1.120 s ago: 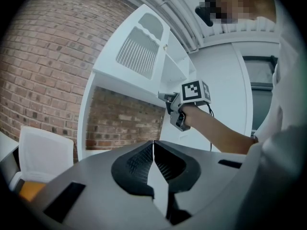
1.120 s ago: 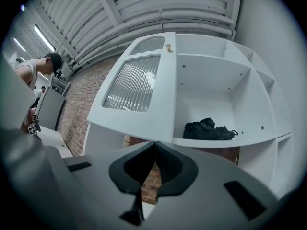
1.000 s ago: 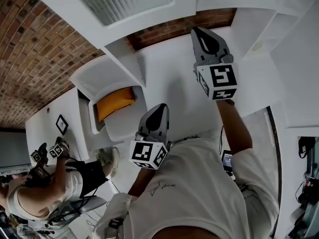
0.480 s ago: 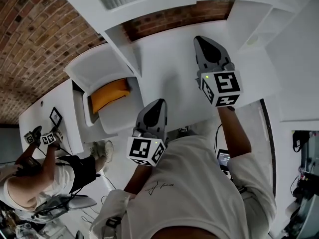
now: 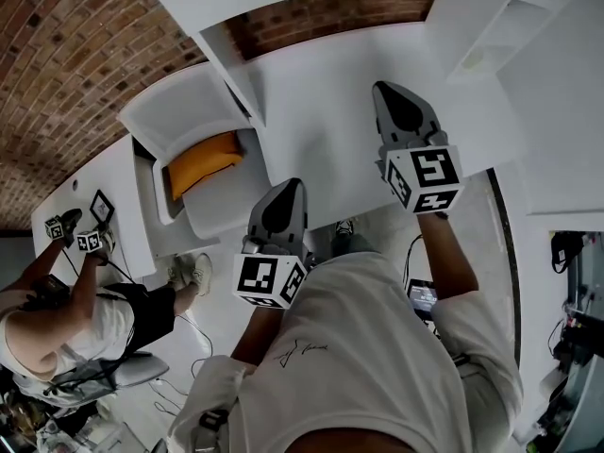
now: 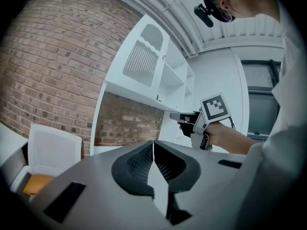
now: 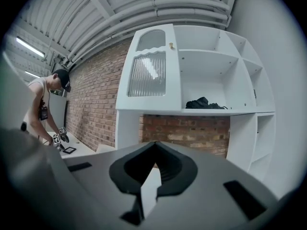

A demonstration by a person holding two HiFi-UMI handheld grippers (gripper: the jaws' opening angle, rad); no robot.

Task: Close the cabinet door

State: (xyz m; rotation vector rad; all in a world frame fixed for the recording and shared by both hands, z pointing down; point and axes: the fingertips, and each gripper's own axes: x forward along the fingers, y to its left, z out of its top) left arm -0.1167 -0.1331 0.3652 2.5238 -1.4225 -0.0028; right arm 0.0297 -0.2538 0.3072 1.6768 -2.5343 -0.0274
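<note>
Before the white cabinet (image 7: 225,80) on the brick wall (image 7: 96,95), a person is holding two tools up, neither touching it. The left gripper (image 6: 153,143) is keeping its jaws pressed together with nothing between them, and the right gripper (image 7: 154,145) is showing the same. The cabinet door (image 7: 149,68), ribbed glass with a small knob, is sitting at the unit's upper left, looking flush with the front. Off to one side, another person (image 7: 45,109) is bending over a white table (image 7: 84,150).
</note>
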